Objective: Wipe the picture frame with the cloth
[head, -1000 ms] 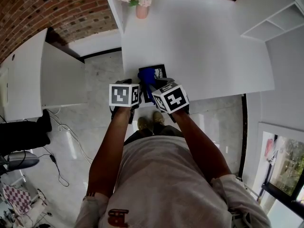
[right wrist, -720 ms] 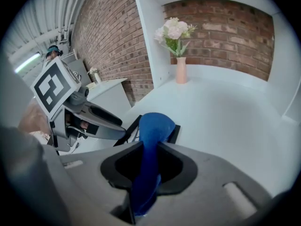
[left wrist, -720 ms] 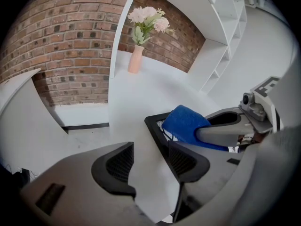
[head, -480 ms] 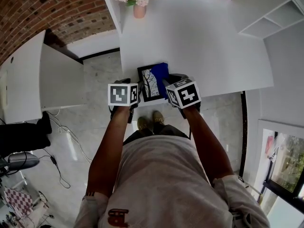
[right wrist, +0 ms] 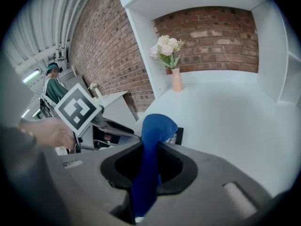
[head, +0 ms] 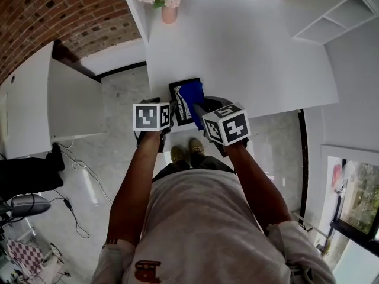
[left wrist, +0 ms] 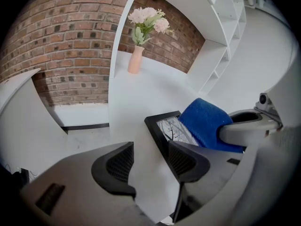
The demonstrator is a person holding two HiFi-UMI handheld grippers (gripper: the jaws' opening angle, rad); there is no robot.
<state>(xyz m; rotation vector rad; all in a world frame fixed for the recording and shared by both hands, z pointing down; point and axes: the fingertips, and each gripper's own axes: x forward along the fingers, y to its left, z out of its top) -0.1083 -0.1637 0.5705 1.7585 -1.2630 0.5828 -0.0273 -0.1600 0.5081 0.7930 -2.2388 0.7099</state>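
Observation:
A black picture frame point(head: 177, 90) lies flat on the white table point(head: 249, 52) near its front edge. My right gripper point(head: 199, 109) is shut on a blue cloth point(head: 192, 101), which is draped over the right part of the frame's glass point(left wrist: 171, 128). In the right gripper view the cloth point(right wrist: 157, 131) rises from between the jaws and hides most of the frame point(right wrist: 178, 136). My left gripper point(head: 163, 106) is open at the frame's left edge. Its right finger point(left wrist: 186, 161) sits over the frame's near-left side, and bare table shows between the jaws.
A pink vase of pale flowers point(head: 169, 9) stands at the table's far left, beside a white divider and a brick wall point(head: 71, 10). White shelves point(head: 337, 16) rise at the far right. A lower white desk point(head: 35, 93) lies to the left, across a floor gap.
The right gripper carried the cloth right across the frame half a second ago, then back left and nearer. The left gripper has stayed at the frame's left edge.

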